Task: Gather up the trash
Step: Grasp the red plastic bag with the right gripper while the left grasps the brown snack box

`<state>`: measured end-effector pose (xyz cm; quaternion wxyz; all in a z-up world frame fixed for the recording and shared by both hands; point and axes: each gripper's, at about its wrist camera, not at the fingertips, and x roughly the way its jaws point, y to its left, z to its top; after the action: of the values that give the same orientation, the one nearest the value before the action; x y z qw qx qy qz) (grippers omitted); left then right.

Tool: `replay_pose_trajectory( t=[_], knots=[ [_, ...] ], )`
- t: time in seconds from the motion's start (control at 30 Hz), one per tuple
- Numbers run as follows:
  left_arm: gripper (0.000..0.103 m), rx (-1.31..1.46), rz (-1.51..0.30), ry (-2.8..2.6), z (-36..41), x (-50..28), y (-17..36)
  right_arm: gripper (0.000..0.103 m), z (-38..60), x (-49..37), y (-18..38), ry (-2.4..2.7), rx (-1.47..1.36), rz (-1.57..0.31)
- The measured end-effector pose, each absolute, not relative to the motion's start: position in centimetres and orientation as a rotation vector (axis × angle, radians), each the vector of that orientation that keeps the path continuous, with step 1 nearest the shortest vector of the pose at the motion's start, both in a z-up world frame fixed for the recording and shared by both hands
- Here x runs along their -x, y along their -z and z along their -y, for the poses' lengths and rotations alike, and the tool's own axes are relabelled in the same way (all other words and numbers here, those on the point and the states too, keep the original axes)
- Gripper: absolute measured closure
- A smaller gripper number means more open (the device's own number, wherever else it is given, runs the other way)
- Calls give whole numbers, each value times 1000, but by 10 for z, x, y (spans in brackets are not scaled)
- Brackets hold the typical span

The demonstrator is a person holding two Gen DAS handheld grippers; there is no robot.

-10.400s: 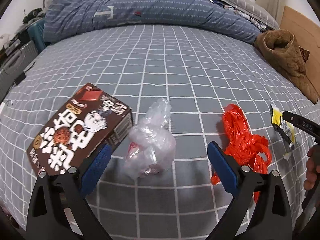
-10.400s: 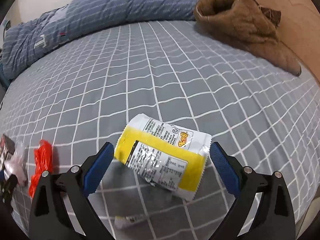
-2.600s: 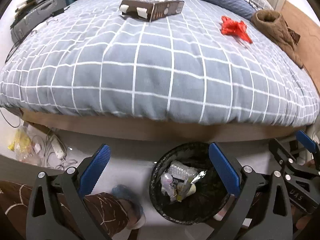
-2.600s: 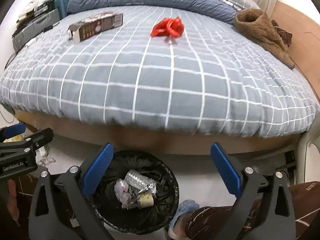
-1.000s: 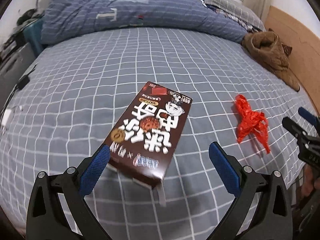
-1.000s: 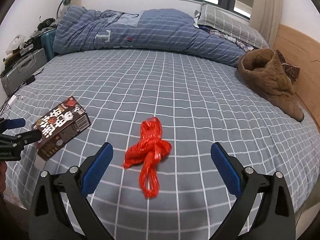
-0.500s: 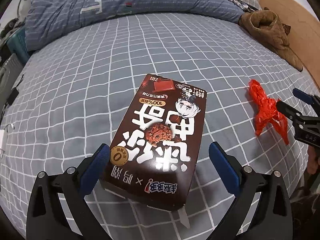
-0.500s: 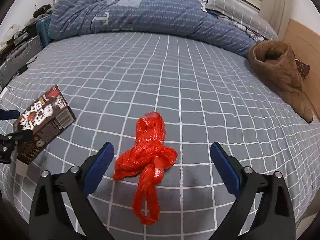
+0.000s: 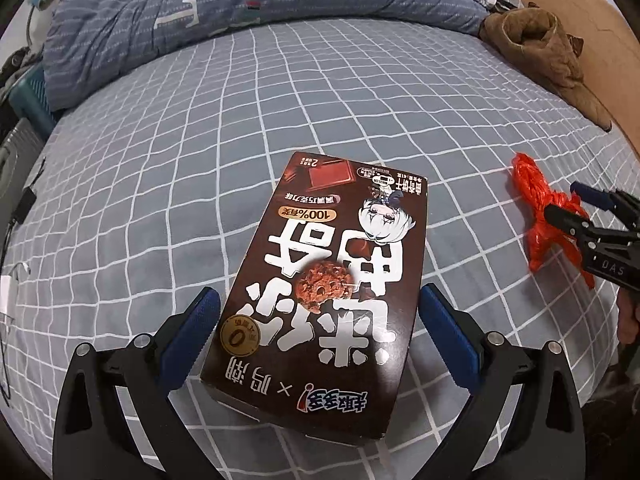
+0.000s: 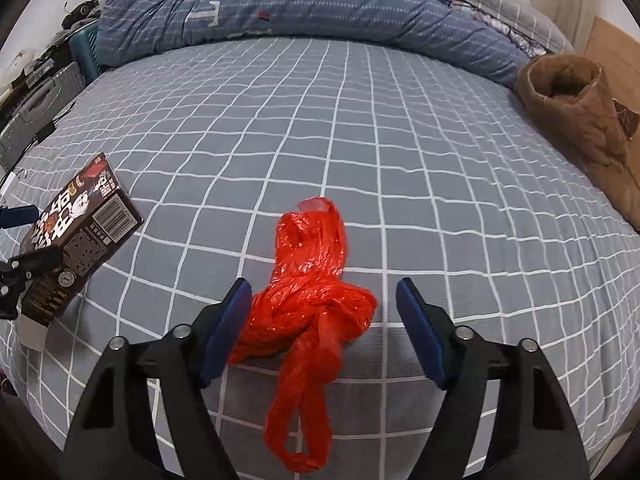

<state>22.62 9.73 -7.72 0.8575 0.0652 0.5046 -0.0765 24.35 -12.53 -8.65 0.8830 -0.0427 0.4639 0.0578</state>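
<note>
Straddling the brown biscuit box (image 9: 320,292) near the bed's edge, your left gripper (image 9: 316,320) has fingers spread, not touching; lower, then squeeze. Its near end is hard to read. Right view: your right gripper (image 10: 323,316) is closing around the knotted red plastic bag (image 10: 312,312), pads not yet pressing; its tail trails out of frame

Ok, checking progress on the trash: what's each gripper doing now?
Left gripper: open, astride the brown box.
Right gripper: jaws closing around the red bag, not yet gripped.
</note>
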Motion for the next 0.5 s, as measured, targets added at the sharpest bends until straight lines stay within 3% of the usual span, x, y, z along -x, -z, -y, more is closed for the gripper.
replay_pose_trajectory(
  t=[0.3,0.5],
  knots=[
    [8,-171,-1076,154,-94,-230,88,53,121,-246,90,-150,69,-983],
    [9,-114,-1050,101,-95,-225,82,58,123,-243,86,-151,59,-975]
  ],
)
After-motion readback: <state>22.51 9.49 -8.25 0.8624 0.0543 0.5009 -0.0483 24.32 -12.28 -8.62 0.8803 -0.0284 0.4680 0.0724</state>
